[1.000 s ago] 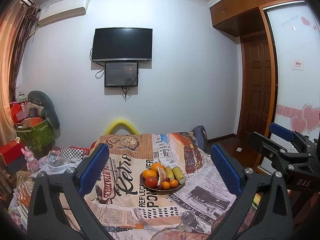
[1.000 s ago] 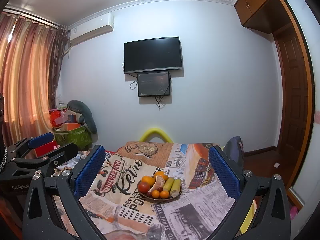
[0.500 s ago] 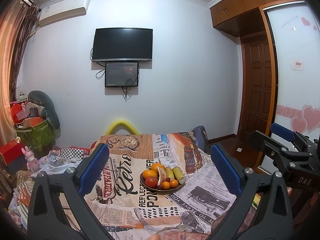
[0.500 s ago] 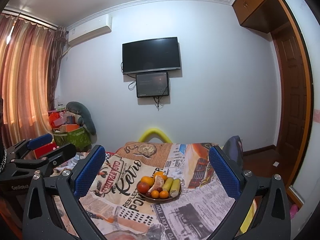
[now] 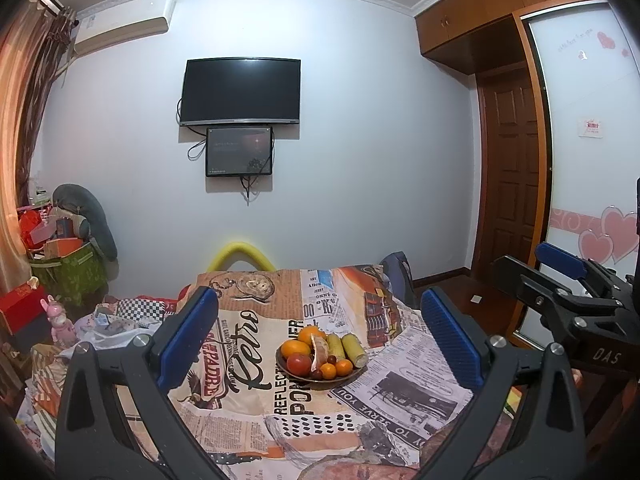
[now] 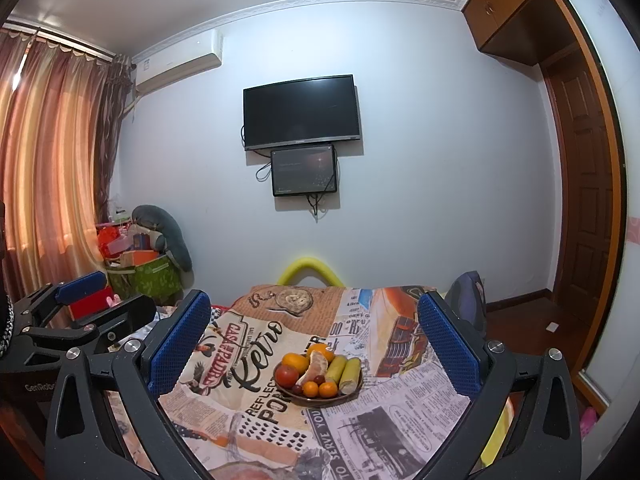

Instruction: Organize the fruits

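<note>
Newsprint tablecloth bears a fruit bowl (pieces indistinct); both grippers' jaws gape wide, empty.

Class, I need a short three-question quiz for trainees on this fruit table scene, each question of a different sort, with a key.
1. True or false: the left gripper is shut on a fruit.
2. Multiple choice: the plate of fruit sits on A) bare wood, B) a printed tablecloth, C) a tray.
3. Fill in: the red fruit lies on the plate's ____ side in both views.

Key
1. False. Both it and the right gripper are open and empty, well short of the plate.
2. B.
3. Left, beside the peeled orange.
</note>
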